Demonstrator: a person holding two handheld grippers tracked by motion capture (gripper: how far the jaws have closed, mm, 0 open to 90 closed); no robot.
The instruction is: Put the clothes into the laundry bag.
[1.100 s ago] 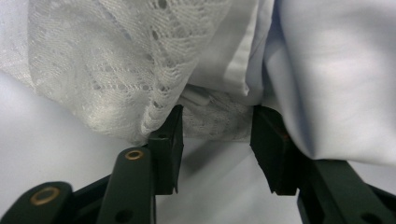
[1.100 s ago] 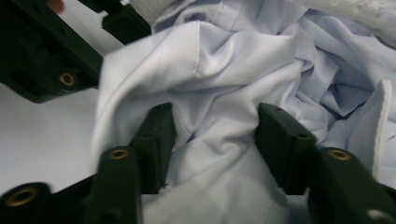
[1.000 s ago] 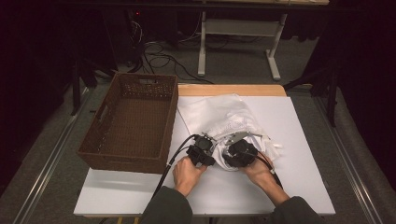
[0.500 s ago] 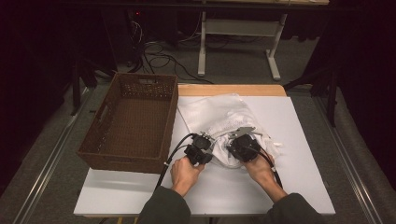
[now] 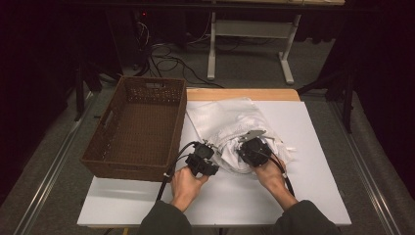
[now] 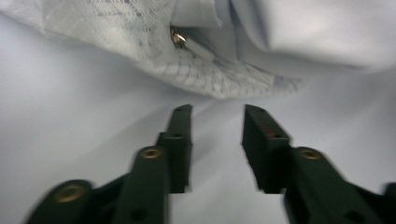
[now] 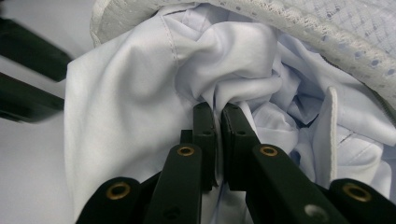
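Up close, right gripper (image 7: 217, 109) jaws pinch pale cloth (image 7: 140, 93); left gripper (image 6: 217, 114) jaws gape, empty, before lace bag (image 6: 140, 46).

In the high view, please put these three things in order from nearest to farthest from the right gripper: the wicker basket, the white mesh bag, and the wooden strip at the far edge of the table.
1. White mesh bag: under the right gripper, touching it.
2. Wooden strip: straight ahead, along the table's far edge.
3. Wicker basket: to the left, past the left gripper.
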